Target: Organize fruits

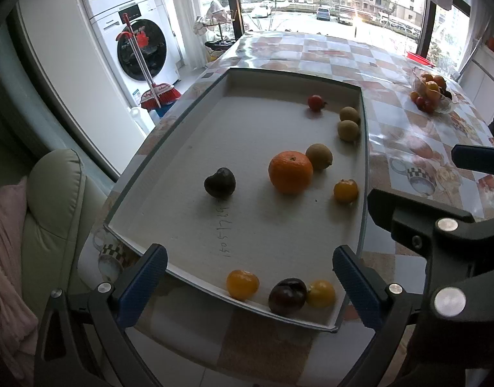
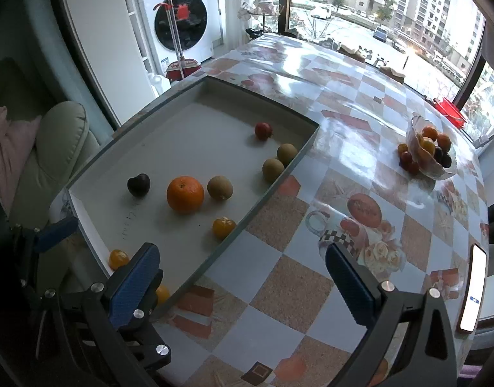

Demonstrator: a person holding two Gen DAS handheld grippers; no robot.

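Observation:
A shallow white tray [image 1: 263, 87] [image 2: 195, 96] lies on the table with loose fruit in it. A big orange [image 1: 290, 171] [image 2: 185, 194] sits mid-tray beside a kiwi [image 1: 319, 156] [image 2: 219, 187] and a dark plum [image 1: 219, 182] [image 2: 138, 184]. Two more kiwis [image 1: 348, 123] [image 2: 279, 161] and a red fruit [image 1: 315, 102] [image 2: 263, 130] lie at the far right corner. Small yellow fruits [image 1: 242, 284] and another plum [image 1: 287, 296] rest at the near wall. My left gripper [image 1: 247, 285] is open above that near edge. My right gripper [image 2: 242, 285] is open over the tablecloth, right of the tray.
A glass bowl [image 2: 440, 169] [image 1: 445, 104] holding several small fruits stands at the table's far right. A phone [image 2: 472, 290] lies at the right edge. A green chair [image 1: 53, 213] sits left of the table, with a washing machine [image 1: 134, 38] and broom [image 1: 156, 93] behind.

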